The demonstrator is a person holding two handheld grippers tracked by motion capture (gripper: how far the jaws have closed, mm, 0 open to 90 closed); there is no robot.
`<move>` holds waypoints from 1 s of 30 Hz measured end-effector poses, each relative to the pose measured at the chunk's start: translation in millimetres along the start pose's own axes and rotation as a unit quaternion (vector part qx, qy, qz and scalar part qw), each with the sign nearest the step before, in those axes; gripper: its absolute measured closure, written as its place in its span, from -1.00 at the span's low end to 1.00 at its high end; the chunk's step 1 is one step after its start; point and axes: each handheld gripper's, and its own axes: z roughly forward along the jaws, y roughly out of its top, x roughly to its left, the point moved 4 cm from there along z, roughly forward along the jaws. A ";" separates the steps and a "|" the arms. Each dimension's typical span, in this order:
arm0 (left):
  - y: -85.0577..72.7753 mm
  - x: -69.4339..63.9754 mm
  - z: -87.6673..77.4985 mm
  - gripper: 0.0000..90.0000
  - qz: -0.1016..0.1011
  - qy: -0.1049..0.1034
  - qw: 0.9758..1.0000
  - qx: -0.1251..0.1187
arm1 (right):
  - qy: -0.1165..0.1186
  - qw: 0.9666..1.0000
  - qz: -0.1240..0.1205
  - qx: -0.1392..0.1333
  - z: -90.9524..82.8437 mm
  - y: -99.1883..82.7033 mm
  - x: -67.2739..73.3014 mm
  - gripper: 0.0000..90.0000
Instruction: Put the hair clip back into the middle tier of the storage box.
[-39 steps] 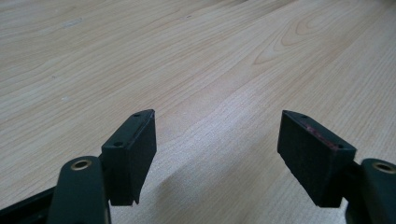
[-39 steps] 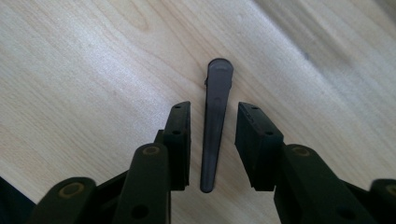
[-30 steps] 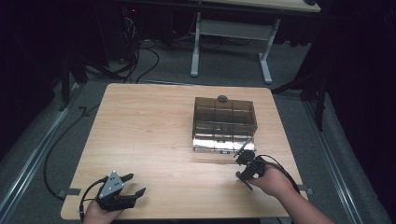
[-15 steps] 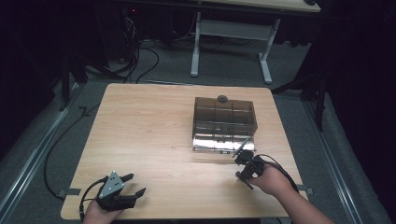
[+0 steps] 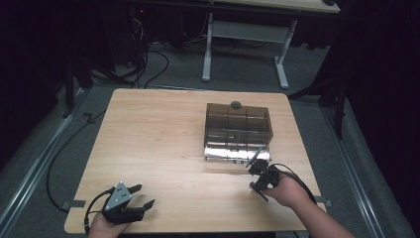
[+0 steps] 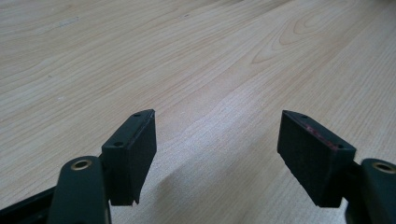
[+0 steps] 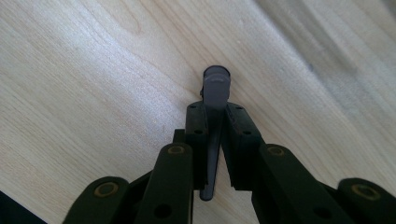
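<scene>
High view: light wood bench [image 5: 168, 144] on grey carpet, dark room, cables [image 5: 148, 59] on the floor behind, a second white-legged table [image 5: 242, 44] at the back. Smoky transparent drawer box [image 5: 237, 131] sits right of centre on the bench, a small dark knob [image 5: 236, 104] on its top rear edge. Right gripper [image 5: 253, 159] is just beside the box's front right corner, holding a thin grey stick [image 5: 256, 154] that slants up toward the box; whether the stick touches the box, cannot tell. Left gripper [image 5: 141, 196] rests at the near left corner, well apart from the box, jaws spread.

Left gripper view: left gripper [image 6: 217, 140] jaws wide apart over bare wood grain, nothing between them.

Right gripper view: adds what the high view cannot resolve, right gripper [image 7: 215, 112] jaws pressed onto the flat grey stick [image 7: 216, 88], its rounded end poking out past the jaw tips over the wood.

Versus earlier frames: both hands in the same spots, box unmoved. Right jaws have just been closing, with the stick between them.
</scene>
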 end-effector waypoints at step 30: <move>0.0 0.4 -0.8 -0.36 0.002 -0.001 1.000 0.000 | 0.013 0.999 0.001 -0.035 -51.4 20.2 -4.5 0.80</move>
